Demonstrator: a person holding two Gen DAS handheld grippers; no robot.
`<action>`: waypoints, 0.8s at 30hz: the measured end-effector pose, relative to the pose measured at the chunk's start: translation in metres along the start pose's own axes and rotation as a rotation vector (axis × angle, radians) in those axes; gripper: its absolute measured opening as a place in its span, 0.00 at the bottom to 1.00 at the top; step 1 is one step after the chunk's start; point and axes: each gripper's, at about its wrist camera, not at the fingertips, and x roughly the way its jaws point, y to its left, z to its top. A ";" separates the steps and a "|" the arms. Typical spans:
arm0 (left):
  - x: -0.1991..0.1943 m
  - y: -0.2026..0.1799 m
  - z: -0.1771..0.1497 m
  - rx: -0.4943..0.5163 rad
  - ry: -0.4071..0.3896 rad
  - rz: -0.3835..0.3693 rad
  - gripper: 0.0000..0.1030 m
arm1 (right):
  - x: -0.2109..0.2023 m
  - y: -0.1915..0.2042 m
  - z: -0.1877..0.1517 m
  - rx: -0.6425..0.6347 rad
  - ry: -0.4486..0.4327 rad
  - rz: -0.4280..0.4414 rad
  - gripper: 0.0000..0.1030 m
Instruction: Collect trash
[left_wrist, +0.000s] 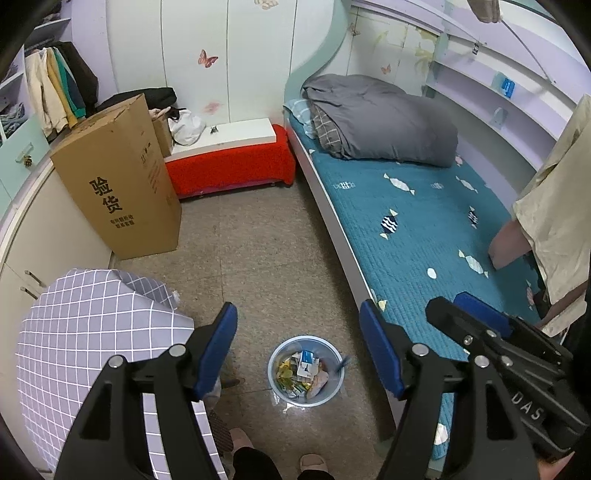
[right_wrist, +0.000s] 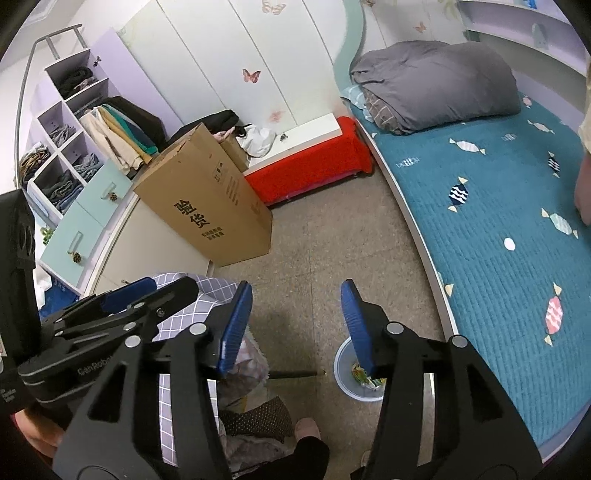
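A pale blue trash bin (left_wrist: 274, 384) stands on the floor beside the bed, filled with wrappers and a small white-and-blue box (left_wrist: 307, 362). My left gripper (left_wrist: 299, 349) hovers above it, open, with nothing between its blue pads. A blurred blue streak (left_wrist: 344, 363) shows at the bin's right rim. In the right wrist view the bin (right_wrist: 341, 373) is partly hidden behind one finger of my right gripper (right_wrist: 295, 328), which is open and holds nothing. A thin dark stick (right_wrist: 295, 374) appears just left of the bin. The two grippers are side by side.
A tall cardboard box (left_wrist: 122, 184) stands at the left by the cupboards. A red-covered bench (left_wrist: 229, 166) is at the back. The bed (left_wrist: 424, 229) with a grey duvet (left_wrist: 380, 118) fills the right. A checked cloth (left_wrist: 92, 332) covers something at the near left. A person's slippered feet (left_wrist: 312, 461) are below.
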 end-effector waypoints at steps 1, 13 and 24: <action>-0.001 0.000 0.000 0.000 -0.003 0.006 0.66 | 0.000 0.000 0.000 -0.005 -0.002 0.000 0.49; -0.011 -0.006 0.000 0.009 -0.031 0.028 0.66 | -0.012 0.008 -0.004 -0.038 -0.027 0.006 0.52; -0.036 -0.011 -0.007 0.000 -0.102 0.060 0.66 | -0.033 0.017 -0.008 -0.097 -0.068 0.017 0.55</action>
